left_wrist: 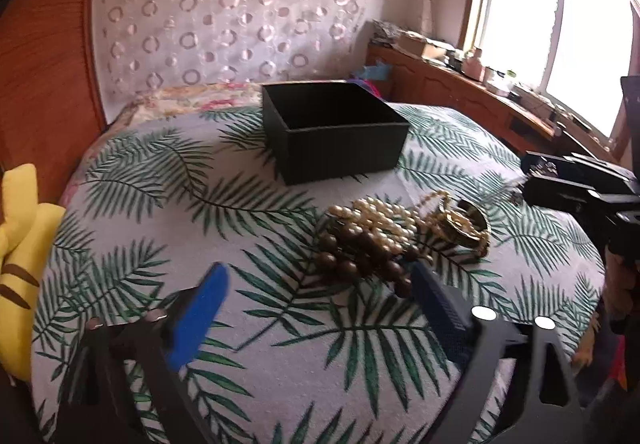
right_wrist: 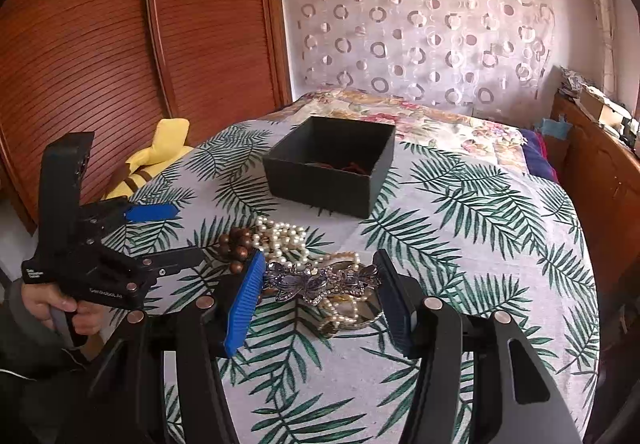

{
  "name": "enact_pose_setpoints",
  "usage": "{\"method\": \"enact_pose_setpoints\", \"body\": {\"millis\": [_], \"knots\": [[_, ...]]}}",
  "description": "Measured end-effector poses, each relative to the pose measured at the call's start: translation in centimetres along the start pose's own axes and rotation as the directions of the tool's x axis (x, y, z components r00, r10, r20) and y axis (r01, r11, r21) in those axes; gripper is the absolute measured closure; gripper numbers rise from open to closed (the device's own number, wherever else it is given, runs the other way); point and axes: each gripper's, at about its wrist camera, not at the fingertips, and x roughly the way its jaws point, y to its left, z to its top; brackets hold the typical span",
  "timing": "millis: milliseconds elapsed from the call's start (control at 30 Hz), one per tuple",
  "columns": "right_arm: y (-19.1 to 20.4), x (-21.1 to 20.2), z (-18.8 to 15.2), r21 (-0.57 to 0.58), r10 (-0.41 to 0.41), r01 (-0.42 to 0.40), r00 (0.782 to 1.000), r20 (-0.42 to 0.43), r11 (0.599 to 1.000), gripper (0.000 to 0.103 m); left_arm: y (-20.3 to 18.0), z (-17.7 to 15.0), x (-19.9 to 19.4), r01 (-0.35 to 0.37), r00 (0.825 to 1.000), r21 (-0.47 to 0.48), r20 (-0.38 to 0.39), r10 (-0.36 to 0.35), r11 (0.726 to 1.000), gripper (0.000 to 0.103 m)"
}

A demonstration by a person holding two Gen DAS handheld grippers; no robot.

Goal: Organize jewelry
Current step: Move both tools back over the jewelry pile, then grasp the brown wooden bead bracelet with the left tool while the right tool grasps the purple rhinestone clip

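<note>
My right gripper (right_wrist: 322, 282) is shut on a purple butterfly-shaped jewel piece (right_wrist: 316, 284), which spans pad to pad just above the jewelry pile. The pile lies on the leaf-print cloth (right_wrist: 460, 228): a pearl strand (right_wrist: 284, 240), brown wooden beads (right_wrist: 236, 244) and a gold-toned piece (left_wrist: 464, 224). My left gripper (left_wrist: 320, 286) stands open with nothing between its blue pads, and the wooden beads (left_wrist: 352, 256) lie just ahead near its right finger. Beyond the pile stands an open black box (left_wrist: 340, 148) with something reddish on its floor (right_wrist: 344, 166). The right gripper (left_wrist: 526, 180) also shows at the far right of the left wrist view.
A yellow plush toy (left_wrist: 20, 244) lies at the cloth's left edge beside a wooden slatted wardrobe (right_wrist: 120, 44). Along the right runs a wooden sideboard (left_wrist: 460, 84) with clutter under a window. Floral bedding (right_wrist: 420, 120) lies behind the box. A hand (right_wrist: 60, 308) holds the left gripper.
</note>
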Motion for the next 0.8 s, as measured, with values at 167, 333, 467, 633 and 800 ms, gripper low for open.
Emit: {"method": "enact_pose_setpoints", "body": {"millis": [167,333,467,633,800], "knots": [[-0.5,0.1,0.1,0.004,-0.011,0.011,1.0,0.002,1.0,0.045,-0.2,0.4,1.2,0.007,0.999,0.019,-0.039,-0.007,1.0,0.046],[-0.7,0.1,0.2,0.004,-0.007,0.007,1.0,0.012,1.0,0.045,1.1,1.1,2.3,0.006,0.997,-0.021,-0.072,-0.008,1.0,0.063],[-0.6,0.3,0.4,0.0,-0.004,0.004,1.0,0.012,1.0,0.045,1.2,1.6,3.2,0.013,0.995,-0.003,-0.1,-0.013,1.0,0.064],[-0.5,0.4,0.8,-0.002,-0.004,0.004,1.0,0.021,1.0,0.045,1.0,2.0,4.5,0.057,0.987,-0.001,-0.149,-0.056,0.998,0.064],[-0.6,0.4,1.0,-0.005,-0.003,0.003,1.0,0.024,1.0,0.045,0.3,1.9,4.2,0.108,0.984,-0.007,-0.141,-0.108,0.994,0.091]]}}
